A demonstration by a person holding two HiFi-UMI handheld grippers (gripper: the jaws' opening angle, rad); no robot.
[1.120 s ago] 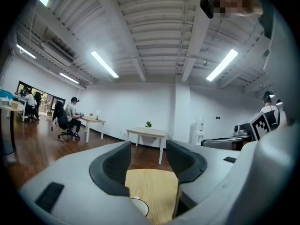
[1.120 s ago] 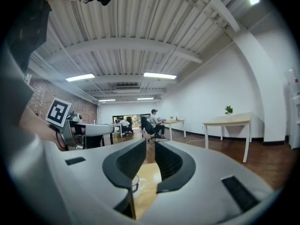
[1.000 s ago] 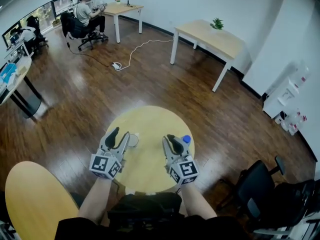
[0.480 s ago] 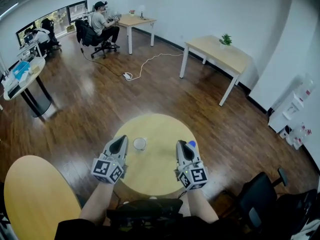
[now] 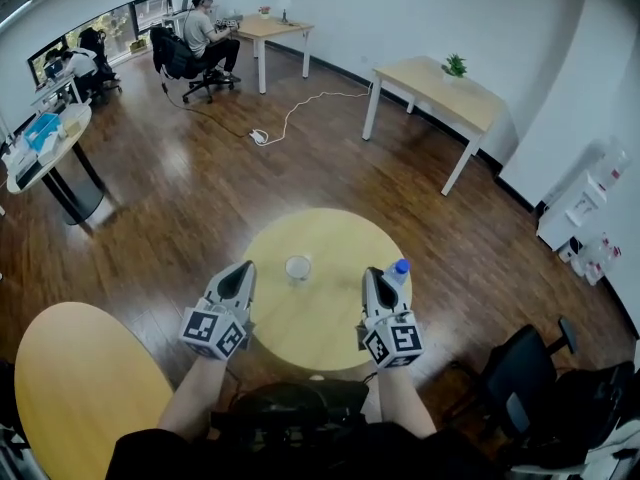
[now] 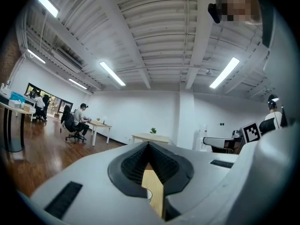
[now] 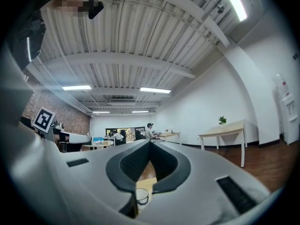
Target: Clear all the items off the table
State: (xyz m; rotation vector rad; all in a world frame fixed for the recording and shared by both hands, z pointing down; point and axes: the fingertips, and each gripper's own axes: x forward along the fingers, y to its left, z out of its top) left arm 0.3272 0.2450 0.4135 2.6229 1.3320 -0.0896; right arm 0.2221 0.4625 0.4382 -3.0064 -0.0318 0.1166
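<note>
The only print I can see is the black-and-white square pattern on each gripper's cube. Any label on the blue-capped bottle (image 5: 397, 272) is too small to read. The left gripper (image 5: 242, 269) and right gripper (image 5: 372, 274) both have their jaws pressed together, holding nothing, over the round table (image 5: 320, 333). A small clear cup (image 5: 298, 267) stands between them, and the bottle is just beside the right gripper.

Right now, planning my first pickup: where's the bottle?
In the head view, the blue-capped bottle stands at the right edge of the round table, just beyond the right gripper and right of the cup.
</note>
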